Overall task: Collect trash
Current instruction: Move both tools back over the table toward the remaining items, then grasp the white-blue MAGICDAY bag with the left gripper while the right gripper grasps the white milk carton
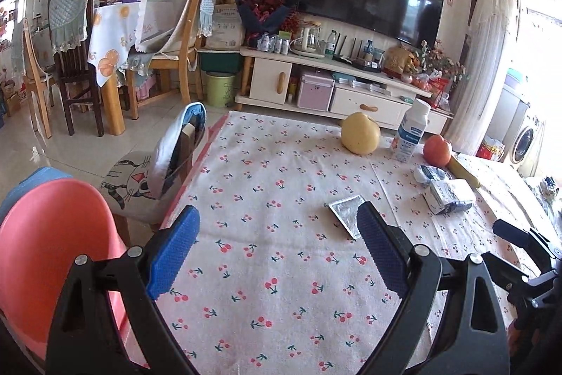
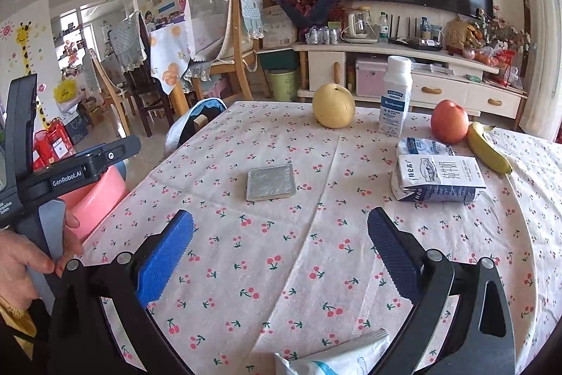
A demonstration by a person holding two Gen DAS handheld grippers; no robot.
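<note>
Both our grippers hang open over the cherry-print tablecloth (image 2: 281, 252).

We see the left gripper (image 1: 277, 252) and right gripper (image 2: 281, 255) with jaws wide, holding nothing. Mid-frame lies a flattened milk carton (image 2: 440, 178), right of centre; a silver foil packet (image 2: 270, 182) sits at centre; a white wrapper (image 2: 337, 357) pokes in at the bottom edge.

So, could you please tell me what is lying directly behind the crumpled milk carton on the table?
A crushed white-and-blue packet lies just behind the milk carton; its lower edge is hidden by the carton. Farther back stands a red apple.
</note>
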